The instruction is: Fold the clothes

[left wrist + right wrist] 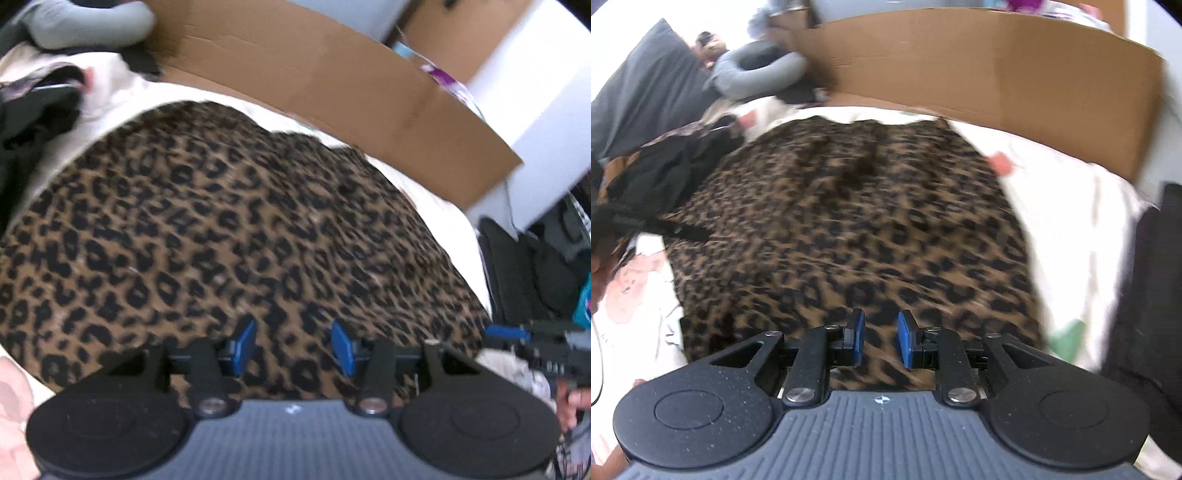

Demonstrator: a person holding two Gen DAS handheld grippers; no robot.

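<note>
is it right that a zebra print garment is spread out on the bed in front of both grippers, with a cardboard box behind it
Not quite: the print is leopard, not zebra. Both wrist views show brown fabric with black spots. The rest holds: the leopard print garment lies spread on the bed ahead of the left gripper and the right gripper, with the cardboard box behind it.

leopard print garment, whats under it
The leopard print garment lies on a white floral sheet, which shows around its edges. Whatever is beneath its middle is covered.
</note>
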